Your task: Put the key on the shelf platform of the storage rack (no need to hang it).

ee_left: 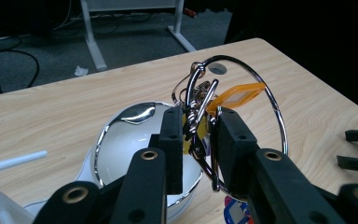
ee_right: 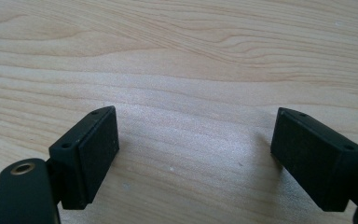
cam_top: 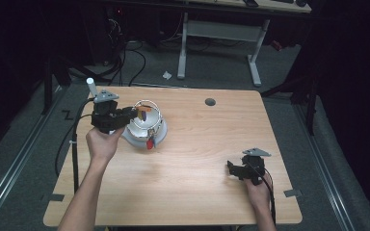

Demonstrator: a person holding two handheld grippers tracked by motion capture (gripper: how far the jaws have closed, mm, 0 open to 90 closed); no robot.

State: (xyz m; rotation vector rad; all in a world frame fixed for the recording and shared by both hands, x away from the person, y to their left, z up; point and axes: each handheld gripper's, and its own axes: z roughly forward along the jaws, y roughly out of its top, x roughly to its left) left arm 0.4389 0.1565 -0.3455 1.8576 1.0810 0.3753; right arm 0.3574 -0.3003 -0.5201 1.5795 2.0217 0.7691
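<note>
High view: the left gripper (cam_top: 134, 114) sits at about ten o'clock on the wooden table (cam_top: 197, 159), held by the person's left hand (cam_top: 103, 144). Its jaws point toward three o'clock and are clenched on a bunch of key rings (cam_top: 146, 111) held just above a white bowl with a chrome rim (cam_top: 144, 130). A red tag (cam_top: 150, 143) hangs at the bowl's six o'clock edge. A white tube (cam_top: 92, 87) stands up just behind the gripper, at its eleven o'clock. The right gripper (cam_top: 231, 168) rests near the table's four o'clock corner, well apart from the bowl.

Left gripper view: the two black jaws pinch a tangle of metal rings; the key rings (ee_left: 200, 105) include one big wire loop (ee_left: 272, 105) rising toward one o'clock, with an orange key tag (ee_left: 237, 95) inside it. The bowl (ee_left: 130, 144) lies below the jaws, at eight o'clock. A blue tag (ee_left: 235, 214) peeks out at six o'clock.

Right gripper view: the right gripper (ee_right: 193, 154) has its jaws spread wide, released, with bare table (ee_right: 182, 56) between them.
</note>
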